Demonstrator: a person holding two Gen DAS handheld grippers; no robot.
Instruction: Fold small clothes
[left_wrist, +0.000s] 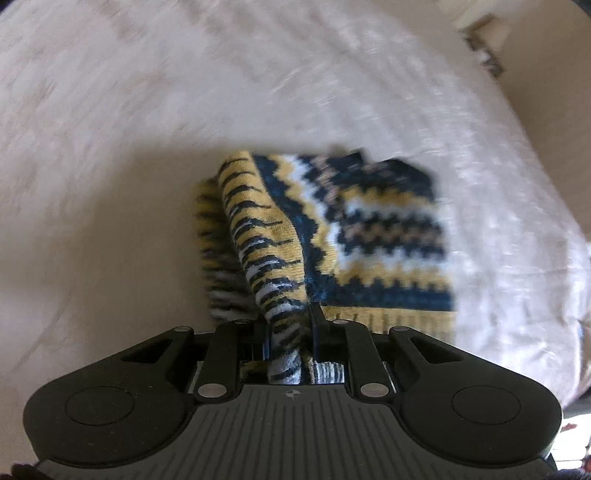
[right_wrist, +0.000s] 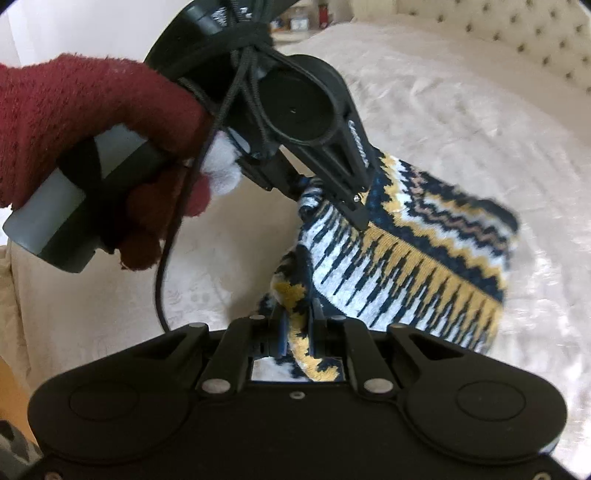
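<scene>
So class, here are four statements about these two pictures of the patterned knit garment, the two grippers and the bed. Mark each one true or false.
1. Both grippers hold the knit garment. True: the left gripper and the right gripper are shut on it.
2. The garment is plain red. False: navy, yellow and white pattern.
3. The hand wears a dark red glove. True.
4. The garment lies flat on the bedspread. False: it is lifted and bunched.

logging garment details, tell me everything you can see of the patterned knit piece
The knit piece is a small garment in navy, mustard, white and tan, with zigzag bands and a streaked section by its edge. It looks soft and stretchy. It is bunched and partly lifted off the pale bedspread, not flat. The left claw pinches its upper edge and the right claw is shut on a twisted fold. What garment it is cannot be told.
</scene>
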